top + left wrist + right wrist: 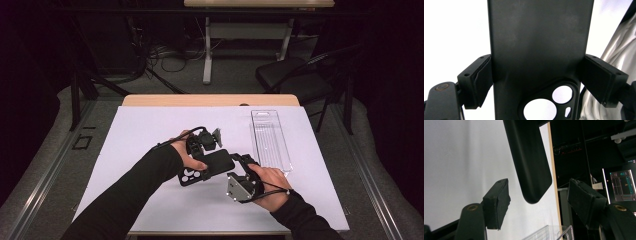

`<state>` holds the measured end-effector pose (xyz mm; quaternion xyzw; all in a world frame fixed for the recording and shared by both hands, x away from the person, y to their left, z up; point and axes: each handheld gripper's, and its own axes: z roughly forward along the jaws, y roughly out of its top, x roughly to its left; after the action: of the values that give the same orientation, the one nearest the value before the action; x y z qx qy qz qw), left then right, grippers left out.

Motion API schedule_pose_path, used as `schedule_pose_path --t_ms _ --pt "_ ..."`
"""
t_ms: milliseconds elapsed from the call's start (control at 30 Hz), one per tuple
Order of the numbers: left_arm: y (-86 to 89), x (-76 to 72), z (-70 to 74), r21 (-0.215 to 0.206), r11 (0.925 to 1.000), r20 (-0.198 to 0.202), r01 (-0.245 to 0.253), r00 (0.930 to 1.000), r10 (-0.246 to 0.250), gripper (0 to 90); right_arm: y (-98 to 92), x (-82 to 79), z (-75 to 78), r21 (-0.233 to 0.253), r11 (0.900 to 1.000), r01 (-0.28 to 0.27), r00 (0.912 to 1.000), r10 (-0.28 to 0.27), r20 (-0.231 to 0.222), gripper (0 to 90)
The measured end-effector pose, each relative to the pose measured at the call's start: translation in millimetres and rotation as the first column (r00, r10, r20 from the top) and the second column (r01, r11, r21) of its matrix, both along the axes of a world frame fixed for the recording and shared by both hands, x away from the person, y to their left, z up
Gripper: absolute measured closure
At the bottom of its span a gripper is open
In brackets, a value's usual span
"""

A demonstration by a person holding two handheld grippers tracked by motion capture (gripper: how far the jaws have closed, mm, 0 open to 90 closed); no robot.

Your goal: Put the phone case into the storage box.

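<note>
A: Where is the black phone case [207,168]?

B: It is held above the white desk [150,130], near the desk's middle on the person's side. In the high view it lies at a slant, with its camera cut-outs at the lower left end and its plain end toward the right.

A: Who has hold of it?

B: The left gripper [536,82] does. In the left gripper view its fingers [477,80] press against both long edges of the case, just above the camera cut-outs, so they are clenched on it.

A: And the right gripper [537,207]?

B: Its fingers [497,203] stand spread apart. In the right gripper view the rounded plain end of the case [530,165] hangs between them, and a gap shows on each side, so they touch nothing.

A: What else is on the desk?

B: A clear plastic tray [270,140] lies to the right of the case, long side pointing away from the person. The right hand [270,182] sits just beside the tray's near end. The left hand [187,155] is at the case's left end. Both arms wear dark sleeves.
</note>
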<state>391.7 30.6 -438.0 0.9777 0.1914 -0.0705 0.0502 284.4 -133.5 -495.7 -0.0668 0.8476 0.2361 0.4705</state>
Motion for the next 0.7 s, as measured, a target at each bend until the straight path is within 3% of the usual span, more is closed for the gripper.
schedule_pose_path --t_ms 300,533,700 --pt "-4.6 -1.1 -1.0 0.002 0.9999 -0.006 0.013 0.9999 -0.013 15.2 1.6 1.0 -1.3 -0.048 0.999 -0.014 0.9993 0.016 0.034 39.3" --pt "-6.8 -1.3 -1.5 -0.001 0.9999 -0.007 0.013 0.9999 -0.013 15.2 1.9 2.4 -4.2 -0.034 0.999 -0.023 0.9997 0.023 0.012 41.1" --pt "-7.9 -1.9 -2.0 0.004 0.9999 -0.012 0.017 0.9998 -0.017 15.2 2.5 1.9 -6.2 -0.061 0.998 -0.026 0.9995 0.027 0.016 41.8"
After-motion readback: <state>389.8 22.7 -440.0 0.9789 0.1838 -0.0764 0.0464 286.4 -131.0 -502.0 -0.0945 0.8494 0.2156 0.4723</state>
